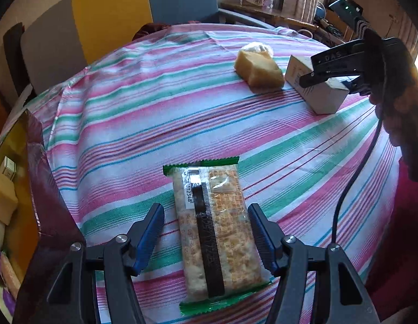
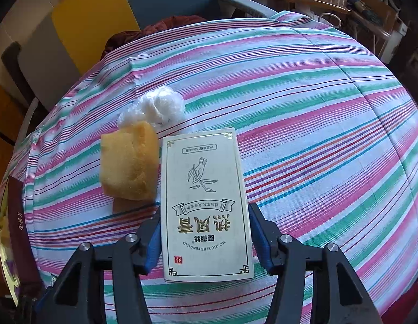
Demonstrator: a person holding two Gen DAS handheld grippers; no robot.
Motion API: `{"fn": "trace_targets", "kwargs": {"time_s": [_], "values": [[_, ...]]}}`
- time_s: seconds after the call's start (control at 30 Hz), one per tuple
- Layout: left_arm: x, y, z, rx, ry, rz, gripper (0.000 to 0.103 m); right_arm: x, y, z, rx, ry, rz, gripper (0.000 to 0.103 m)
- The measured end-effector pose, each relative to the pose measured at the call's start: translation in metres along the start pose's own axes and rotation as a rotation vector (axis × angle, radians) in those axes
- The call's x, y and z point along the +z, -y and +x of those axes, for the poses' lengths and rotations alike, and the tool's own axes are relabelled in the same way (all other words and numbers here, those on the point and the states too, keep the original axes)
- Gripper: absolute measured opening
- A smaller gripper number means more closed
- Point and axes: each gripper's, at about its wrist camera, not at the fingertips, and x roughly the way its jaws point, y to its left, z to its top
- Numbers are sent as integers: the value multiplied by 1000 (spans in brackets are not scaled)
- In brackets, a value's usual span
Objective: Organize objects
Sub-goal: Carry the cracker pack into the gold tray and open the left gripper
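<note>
Left wrist view
- Left gripper (image 1: 206,229): your jaws stood wide apart and gripped nothing; the packet lay between them, clear of both pads.
- Green-edged clear plastic cracker packet (image 1: 218,229): it lay flat on the pink, green and white striped tablecloth (image 1: 155,124). I judged it light, crinkly, slippery and brittle inside; take it across the long side edges, gently.
- Dark red gift bag with gold lining (image 1: 44,189): it stood open at the left edge, items already inside.
- Count: one packet, one yellow sponge-like block (image 1: 258,71), one white cardboard box (image 1: 316,94), one clear crumpled plastic wrap (image 1: 258,47).

Right wrist view
- Right gripper (image 2: 204,239): your jaws flanked the box (image 2: 206,202). The left pad looked in contact and the right showed a sliver of gap, so I could not tell whether the grip was closed.
- Box handling: judged light, stiff and smooth; hold its long sides near the middle.
- Position: the block (image 2: 129,162) lay just beside the box, the wrap (image 2: 157,106) behind it.
- Count: one of each.
</note>
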Motion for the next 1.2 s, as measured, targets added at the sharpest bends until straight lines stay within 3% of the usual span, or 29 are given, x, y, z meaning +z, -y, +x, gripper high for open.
{"fn": "trace_targets", "kwargs": {"time_s": [0.03, 0.1, 0.27, 0.47, 0.77, 1.0, 1.2], "values": [[-1, -1, -1, 0, 16, 0, 62, 0, 0, 0, -5, 3, -4, 58], [-3, -4, -4, 13, 43, -6, 42, -1, -4, 1, -31, 11, -44, 53], [-10, -23, -15, 8, 59, -74, 42, -4, -14, 1, -54, 25, -106, 53], [-20, -42, -52, 29, 143, -133, 42, -4, -11, 1, -56, 27, -94, 53], [-34, -95, -108, 150, 243, -261, 42, -4, -14, -2, -78, 48, -99, 53], [-51, -141, -124, 232, 261, -374, 42, -7, -19, 0, -98, 53, -134, 53], [-75, -198, -124, 199, 232, -574, 42, -8, -20, -1, -110, 57, -142, 52]]}}
